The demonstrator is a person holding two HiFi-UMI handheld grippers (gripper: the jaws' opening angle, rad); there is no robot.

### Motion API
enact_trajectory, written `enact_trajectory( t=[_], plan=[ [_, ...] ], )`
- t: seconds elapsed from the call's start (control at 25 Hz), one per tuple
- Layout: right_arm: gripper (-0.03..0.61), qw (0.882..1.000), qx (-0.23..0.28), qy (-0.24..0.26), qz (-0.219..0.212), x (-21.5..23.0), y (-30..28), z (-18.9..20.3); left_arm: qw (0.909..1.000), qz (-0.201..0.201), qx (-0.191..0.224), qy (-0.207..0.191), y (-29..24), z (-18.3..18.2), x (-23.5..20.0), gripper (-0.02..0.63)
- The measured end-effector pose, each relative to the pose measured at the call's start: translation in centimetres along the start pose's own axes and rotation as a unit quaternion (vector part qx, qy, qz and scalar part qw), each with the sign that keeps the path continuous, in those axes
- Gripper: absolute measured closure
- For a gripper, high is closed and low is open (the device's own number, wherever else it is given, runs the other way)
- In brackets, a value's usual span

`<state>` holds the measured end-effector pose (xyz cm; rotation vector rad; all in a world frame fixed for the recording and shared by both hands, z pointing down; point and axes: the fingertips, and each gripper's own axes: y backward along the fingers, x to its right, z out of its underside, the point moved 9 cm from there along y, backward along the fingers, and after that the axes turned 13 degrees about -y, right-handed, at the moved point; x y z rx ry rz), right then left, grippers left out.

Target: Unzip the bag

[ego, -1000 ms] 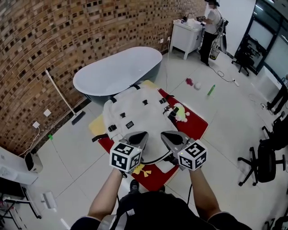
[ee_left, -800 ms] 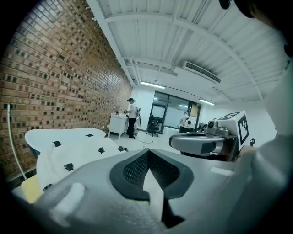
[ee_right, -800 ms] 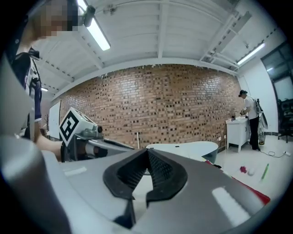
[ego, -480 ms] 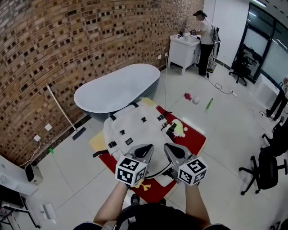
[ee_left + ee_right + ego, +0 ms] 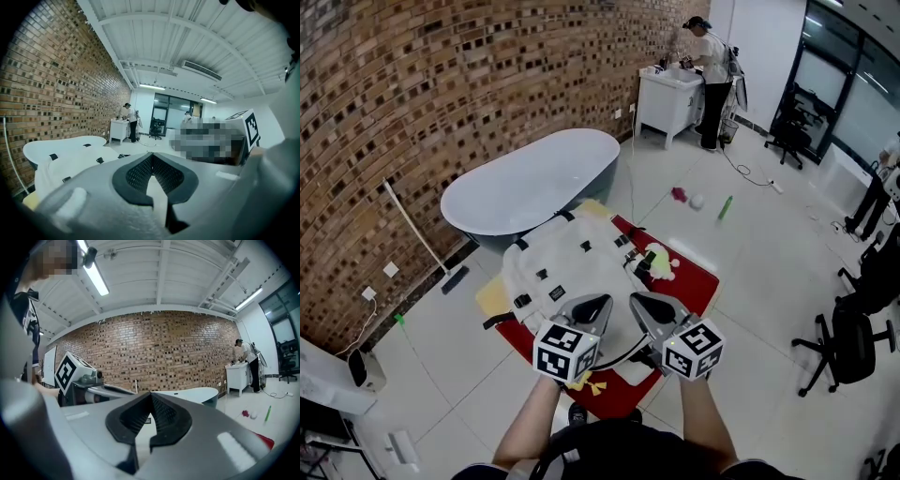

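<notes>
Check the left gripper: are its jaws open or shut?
Shut. The left gripper shows its pads meeting at the tips, with nothing held between them.

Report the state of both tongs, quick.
Left tongs: closed, holding nothing.
Right tongs: closed, holding nothing.

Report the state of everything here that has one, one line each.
Left gripper: shut, holding nothing.
Right gripper: shut, holding nothing.
White bag: lying flat on the red mat; zip too small to tell open or closed.
Red mat: spread flat on the floor.
Bathtub: upright.
</notes>
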<state>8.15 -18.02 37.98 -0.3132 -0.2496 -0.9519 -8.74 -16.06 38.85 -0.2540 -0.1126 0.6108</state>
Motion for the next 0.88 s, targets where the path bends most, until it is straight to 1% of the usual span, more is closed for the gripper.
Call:
enact_trajectory(
  t=[0.52,0.88],
  plan=[
    [0.574,1.000,-0.004,0.018,-0.006,-0.1,-0.1,-0.5,0.9999,0.011,-0.005,-0.005,-0.2,-0.1,0.5,0.611],
    [0.574,1.000,-0.007,0.021,-0.011,0.0,0.1,-0.4,0.9999,0.013,-0.009,-0.006,-0.4,0.2,1.1,0.611]
  ],
)
